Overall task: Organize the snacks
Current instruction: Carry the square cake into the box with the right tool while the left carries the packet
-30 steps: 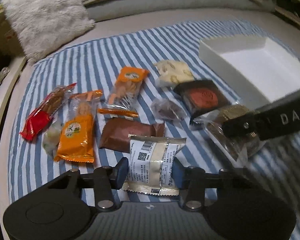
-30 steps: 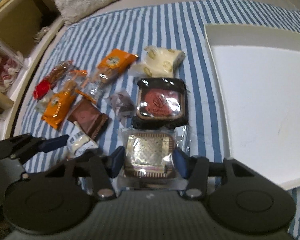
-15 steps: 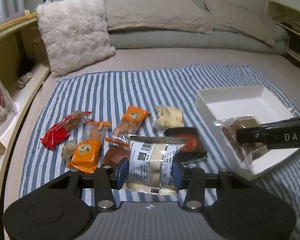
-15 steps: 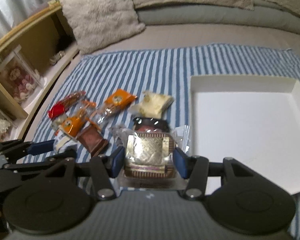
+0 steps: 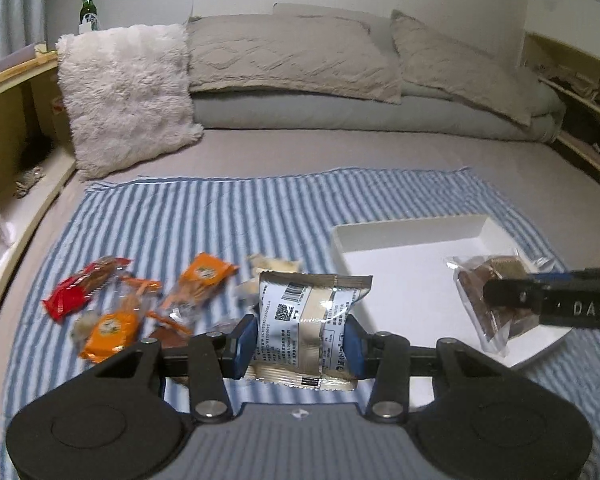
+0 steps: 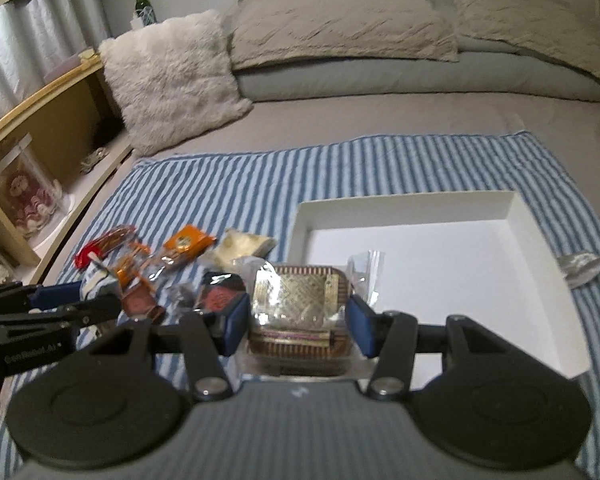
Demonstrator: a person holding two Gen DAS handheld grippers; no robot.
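My left gripper (image 5: 300, 340) is shut on a silver-white snack packet (image 5: 312, 324) and holds it in the air beside the left edge of the white tray (image 5: 404, 232). My right gripper (image 6: 296, 320) is shut on a clear-wrapped gold-brown pastry (image 6: 300, 304) held over the near left part of the tray (image 6: 412, 212); it also shows in the left wrist view (image 5: 496, 300). Other snacks lie on the striped cloth: a red packet (image 5: 84, 286), orange packets (image 5: 112, 330) (image 5: 204, 276), a brown packet (image 6: 140, 300) and a black-red cake pack (image 6: 220, 294).
The blue-striped cloth (image 5: 220, 216) lies on a grey bed. A fluffy white pillow (image 5: 124, 96) and grey pillows (image 5: 292, 56) stand at the back. A wooden shelf (image 6: 28, 128) runs along the left. A crumpled wrapper (image 6: 580, 268) lies right of the tray.
Both grippers rose from the cloth with their snacks held. The right gripper carried the pastry right, over the tray. The left gripper lifted the packet and moved towards the tray's left edge.
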